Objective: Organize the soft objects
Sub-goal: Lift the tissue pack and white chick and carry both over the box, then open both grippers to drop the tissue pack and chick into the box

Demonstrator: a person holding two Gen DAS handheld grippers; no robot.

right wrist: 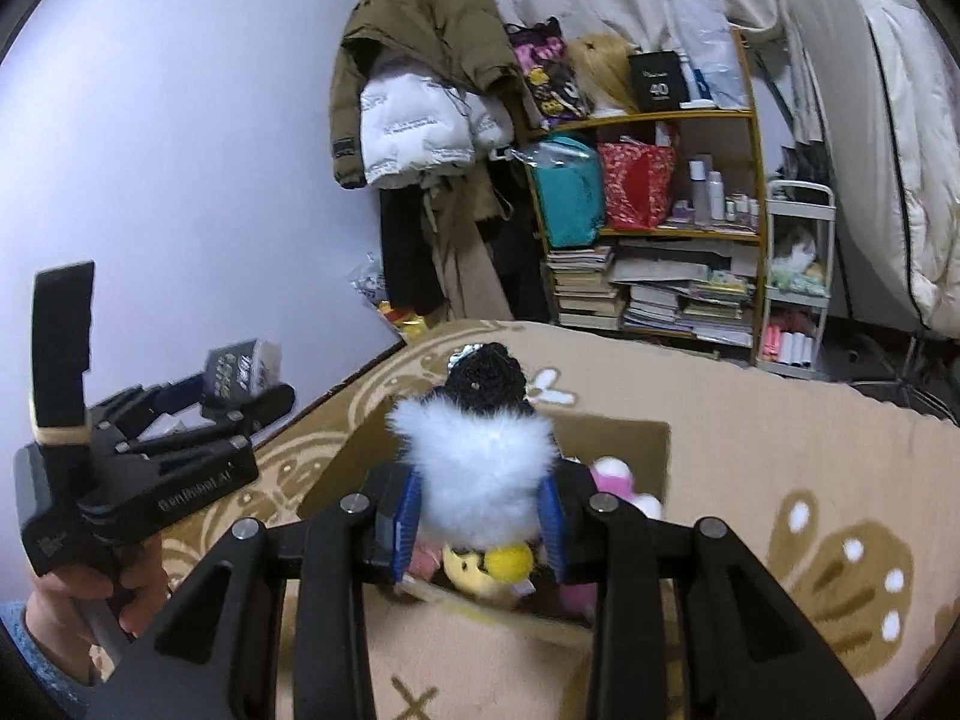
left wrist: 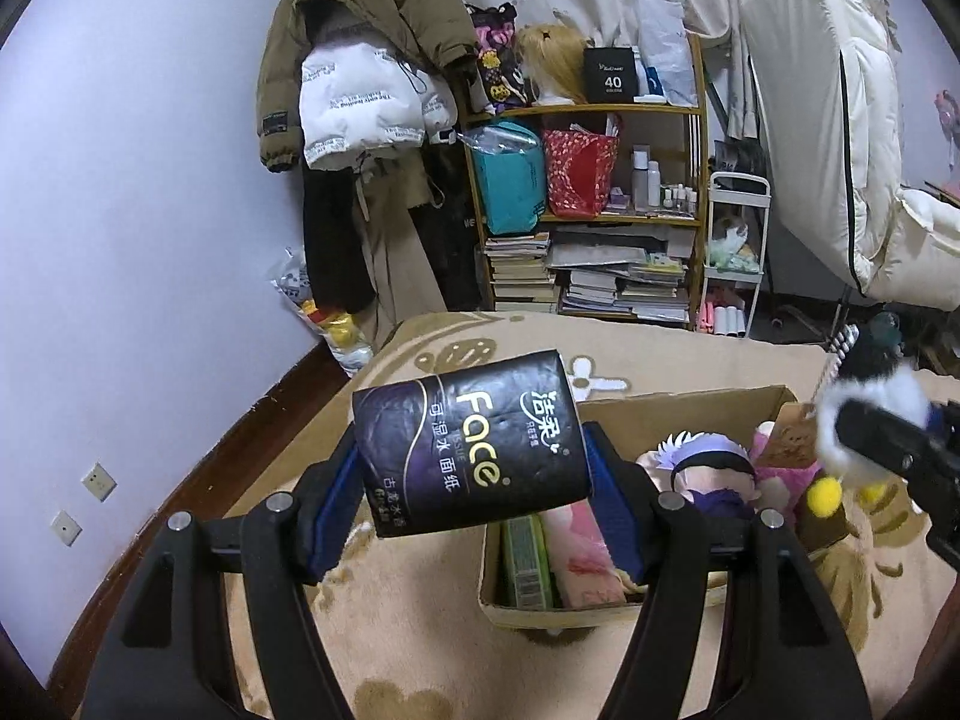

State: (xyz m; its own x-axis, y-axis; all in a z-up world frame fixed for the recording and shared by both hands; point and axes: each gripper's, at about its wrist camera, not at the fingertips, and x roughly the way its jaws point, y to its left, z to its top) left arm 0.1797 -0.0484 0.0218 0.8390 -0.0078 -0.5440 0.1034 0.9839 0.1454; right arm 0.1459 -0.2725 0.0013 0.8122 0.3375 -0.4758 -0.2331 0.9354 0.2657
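A dark pack of face tissues [left wrist: 471,447] is clamped between the blue pads of the left gripper [left wrist: 474,498] and held in the air above a beige patterned rug [left wrist: 420,630]. At its 4 o'clock an open cardboard box [left wrist: 678,405] is seen on the rug, with plush dolls [left wrist: 708,468] packed inside. A fluffy white-and-black plush toy [right wrist: 477,474] is squeezed tight in the right gripper [right wrist: 480,516], over the same box. At 12 o'clock, against the far wall, a wooden shelf [left wrist: 600,111] is crammed with bags and stacked books, with coats [left wrist: 360,54] hung at 11 o'clock.
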